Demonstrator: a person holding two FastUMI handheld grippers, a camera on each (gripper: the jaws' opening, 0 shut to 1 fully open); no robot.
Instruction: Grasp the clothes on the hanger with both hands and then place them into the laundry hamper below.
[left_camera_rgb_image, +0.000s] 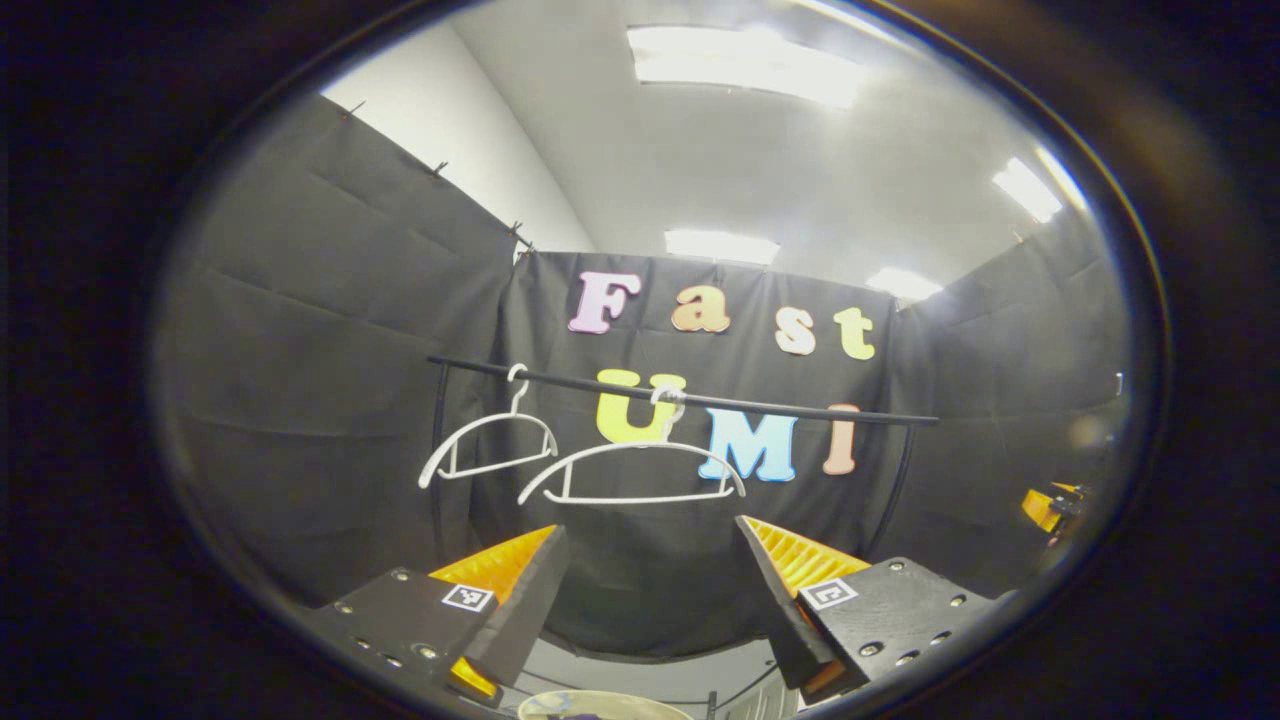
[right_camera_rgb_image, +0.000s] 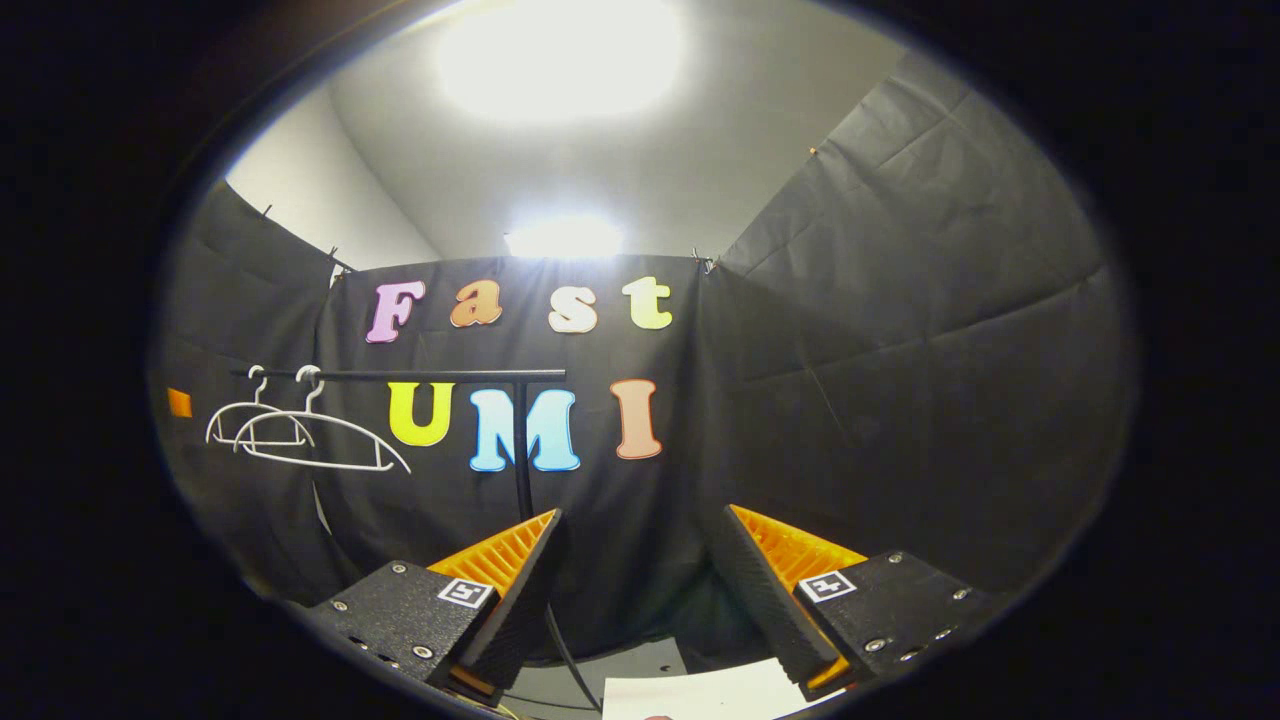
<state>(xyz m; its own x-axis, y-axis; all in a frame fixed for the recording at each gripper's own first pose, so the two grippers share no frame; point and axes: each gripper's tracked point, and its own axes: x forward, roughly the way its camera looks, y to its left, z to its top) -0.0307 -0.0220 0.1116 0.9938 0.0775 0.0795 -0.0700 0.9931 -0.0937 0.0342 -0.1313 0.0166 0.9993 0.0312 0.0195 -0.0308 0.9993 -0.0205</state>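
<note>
Two white hangers, a small one (left_camera_rgb_image: 488, 447) and a wider one (left_camera_rgb_image: 632, 472), hang bare on the black rail (left_camera_rgb_image: 690, 398) in the left gripper view. My left gripper (left_camera_rgb_image: 650, 527) is open below and in front of them, holding nothing. A pale round rim (left_camera_rgb_image: 640, 702), seemingly the hamper, peeks in at the bottom between its fingers; its contents are hard to make out. In the right gripper view the hangers (right_camera_rgb_image: 300, 435) hang far left on the rail (right_camera_rgb_image: 400, 376). My right gripper (right_camera_rgb_image: 642, 513) is open and holds nothing.
The rail's black upright post (right_camera_rgb_image: 523, 450) stands just left of the right gripper's line. A white sheet (right_camera_rgb_image: 700, 695) lies on the floor below it. The other gripper (left_camera_rgb_image: 1050, 505) shows at the far right of the left gripper view.
</note>
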